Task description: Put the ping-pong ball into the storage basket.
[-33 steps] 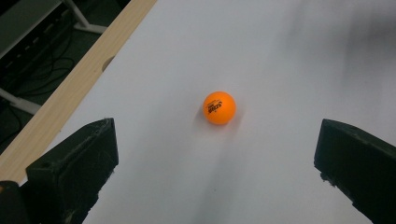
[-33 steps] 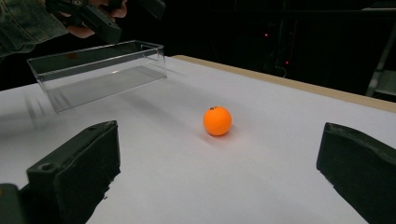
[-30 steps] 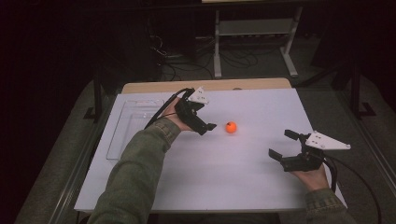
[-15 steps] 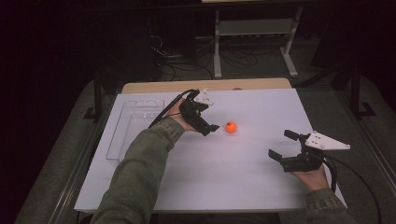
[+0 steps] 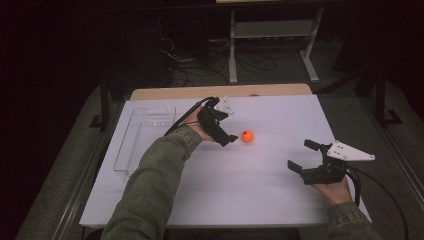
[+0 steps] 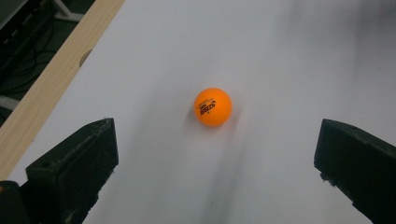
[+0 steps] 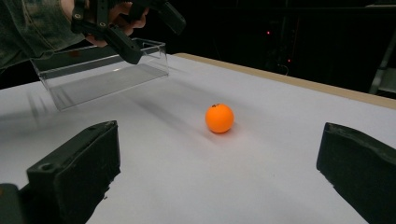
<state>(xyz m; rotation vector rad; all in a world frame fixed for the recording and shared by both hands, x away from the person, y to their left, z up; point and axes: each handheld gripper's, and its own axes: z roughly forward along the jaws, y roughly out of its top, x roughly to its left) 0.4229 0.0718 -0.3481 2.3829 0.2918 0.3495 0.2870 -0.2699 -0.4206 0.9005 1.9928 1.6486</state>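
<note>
Orange ball: table-tennis ball (image 5: 247, 136) resting on the white table top (image 5: 260, 200), a little beyond the middle of the sheet; touched by nothing.
Ball, axis and facing: round, so no long axis to report; in the left gripper view the dark printed mark (image 6: 207, 108) sits on its near-left face, the lettering running slightly uphill towards two o'clock; in the right gripper view (image 7: 219, 118) only a small dark speck shows at its twelve o'clock.
Left gripper: (image 5: 231, 134) hovers just beside the ball, at the ball's nine o'clock in the high view; jaws spread wide, pointing towards three to four o'clock at the ball; in its own view the ball lies ahead of the jaws, midway between them, apart from both.
Right gripper: (image 5: 299, 156) near the table's right edge, at about four o'clock from the ball and well apart from it; jaws spread wide and holding nothing, pointing towards ten o'clock at the ball.
Clear plastic tray: (image 5: 131, 150) rectangular, on the left part of the table, long axis running twelve to six o'clock; at nine o'clock from the left gripper.
Table edge: bare wooden strip (image 5: 170, 93) along the far side.
Sleeve: green, on the left forearm (image 5: 150, 190).
</note>
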